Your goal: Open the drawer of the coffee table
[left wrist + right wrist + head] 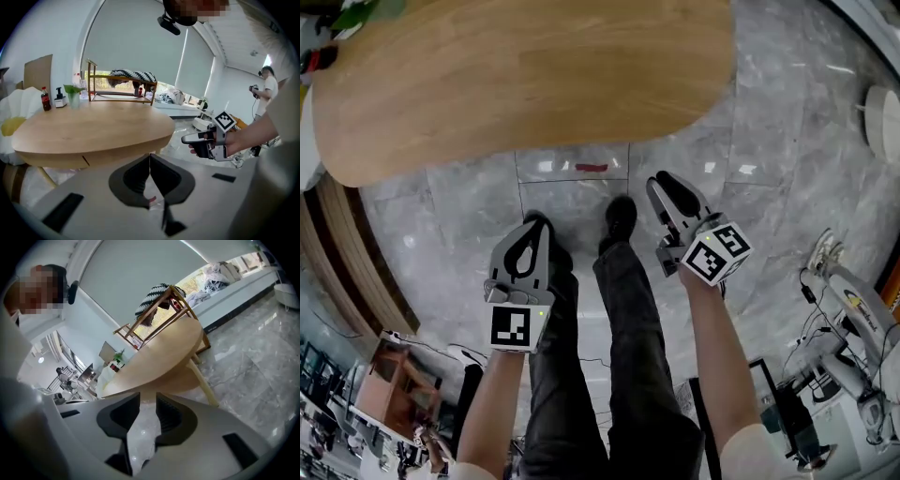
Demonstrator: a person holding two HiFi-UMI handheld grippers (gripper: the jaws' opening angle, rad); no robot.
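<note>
The oval wooden coffee table (pixel 516 75) fills the top of the head view, above a grey marble floor. Both grippers hang in front of its near edge, not touching it. My left gripper (pixel 534 225) has its jaws closed tip to tip with nothing in them; in the left gripper view its tips (pixel 150 157) sit just below the table's rim (pixel 93 154), where a thin slanted seam (pixel 86 161) marks the drawer front. My right gripper (pixel 664 186) is tilted to one side. Its jaws (pixel 147 401) stand a little apart around bare floor, with the table (pixel 164 357) ahead.
A person's legs and a dark shoe (pixel 619 223) stand between the grippers. A cola bottle (pixel 45 98), a spray bottle and a plant sit at the table's far side. A slanted table leg (pixel 201 380), a white floor robot (pixel 883 122) and cabled equipment (pixel 853 319) are at the right.
</note>
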